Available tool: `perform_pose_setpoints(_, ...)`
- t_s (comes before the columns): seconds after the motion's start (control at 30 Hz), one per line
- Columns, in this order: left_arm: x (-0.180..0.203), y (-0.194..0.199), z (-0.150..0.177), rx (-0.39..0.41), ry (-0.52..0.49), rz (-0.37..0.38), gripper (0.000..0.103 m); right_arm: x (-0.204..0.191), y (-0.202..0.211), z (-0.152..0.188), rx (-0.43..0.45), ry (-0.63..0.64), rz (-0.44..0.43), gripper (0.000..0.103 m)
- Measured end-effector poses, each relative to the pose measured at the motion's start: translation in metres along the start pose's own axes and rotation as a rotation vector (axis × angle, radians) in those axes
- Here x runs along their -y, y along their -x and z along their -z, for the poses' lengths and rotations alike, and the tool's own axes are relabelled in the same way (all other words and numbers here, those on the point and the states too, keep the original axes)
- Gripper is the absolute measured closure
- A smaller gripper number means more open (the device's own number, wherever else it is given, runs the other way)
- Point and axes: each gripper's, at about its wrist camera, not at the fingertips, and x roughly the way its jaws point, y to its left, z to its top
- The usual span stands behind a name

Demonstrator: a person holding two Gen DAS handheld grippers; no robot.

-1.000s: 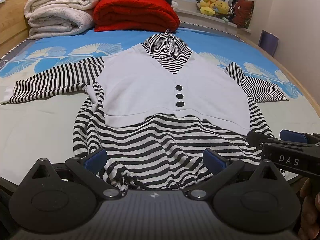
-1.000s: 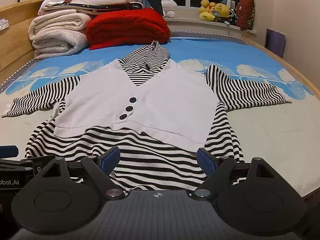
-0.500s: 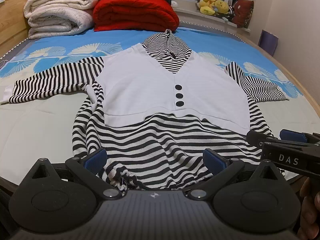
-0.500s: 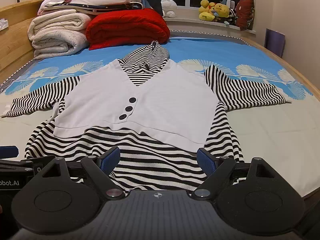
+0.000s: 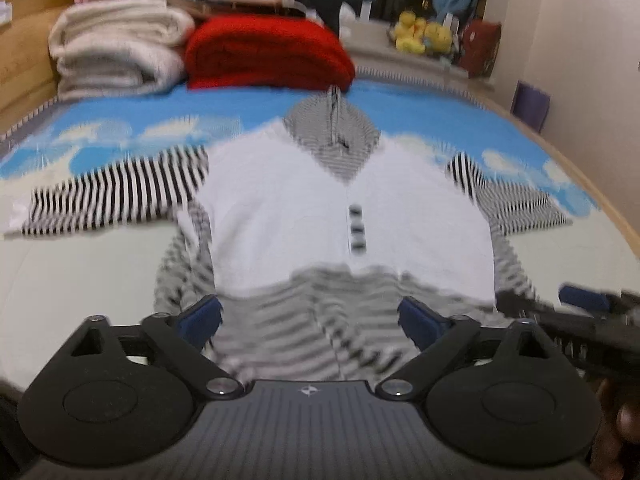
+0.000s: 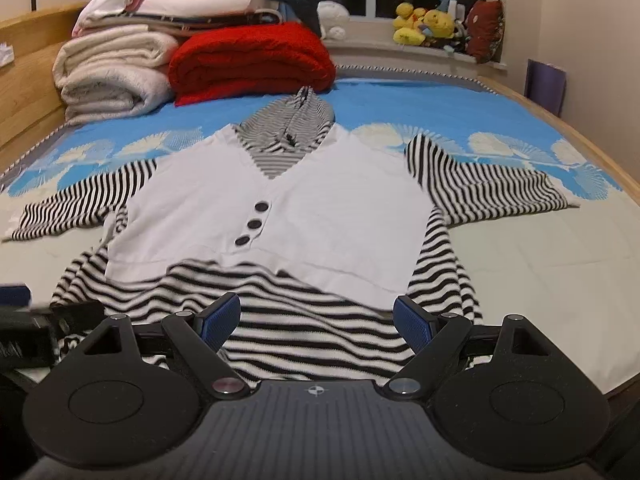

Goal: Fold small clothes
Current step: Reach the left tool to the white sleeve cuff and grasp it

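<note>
A small hooded top [image 6: 320,208] lies flat and face up on the bed, with a white vest front, three dark buttons, black-and-white striped sleeves spread to both sides and a striped hem nearest me. It also shows, blurred, in the left wrist view [image 5: 344,216]. My left gripper [image 5: 310,320] is open and empty over the hem's left part. My right gripper [image 6: 318,320] is open and empty over the hem's right part. Each gripper shows at the edge of the other's view.
Folded white blankets [image 6: 116,76] and a red blanket [image 6: 248,64] are stacked at the head of the bed. Plush toys [image 6: 424,24] sit on the window ledge. The bed's wooden rim [image 6: 592,148] runs along the right; a blue patterned sheet [image 6: 420,108] covers the far half.
Both grippers have moved forward and a little up over the hem; the left wrist view is now motion-blurred. The top lies as before.
</note>
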Motion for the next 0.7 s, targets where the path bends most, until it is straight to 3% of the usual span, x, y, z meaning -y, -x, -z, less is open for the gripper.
perform_pose_setpoints(0.2,-0.035,-0.012,-0.068,0.073,-0.016,-0.007,0.051,0.005,0.016,-0.013,0.137,0.002,0.054,0.018)
perform_pose_setpoints(0.33,-0.071,-0.041,-0.112,0.100,-0.059,-0.064,0.067,0.007,0.029,-0.032,0.179,0.057,0.079,0.018)
perform_pose_setpoints(0.43,-0.107,-0.069,-0.138,0.072,-0.059,-0.096,0.069,0.018,0.024,-0.061,0.152,0.014,-0.001,0.018)
perform_pose_setpoints(0.53,-0.146,-0.097,-0.153,0.037,-0.050,-0.125,0.069,0.017,0.017,-0.100,0.171,0.067,-0.010,0.018)
perform_pose_setpoints(0.7,-0.223,-0.140,-0.152,-0.043,0.053,-0.159,0.069,0.008,-0.007,-0.172,0.215,0.069,-0.057,0.018)
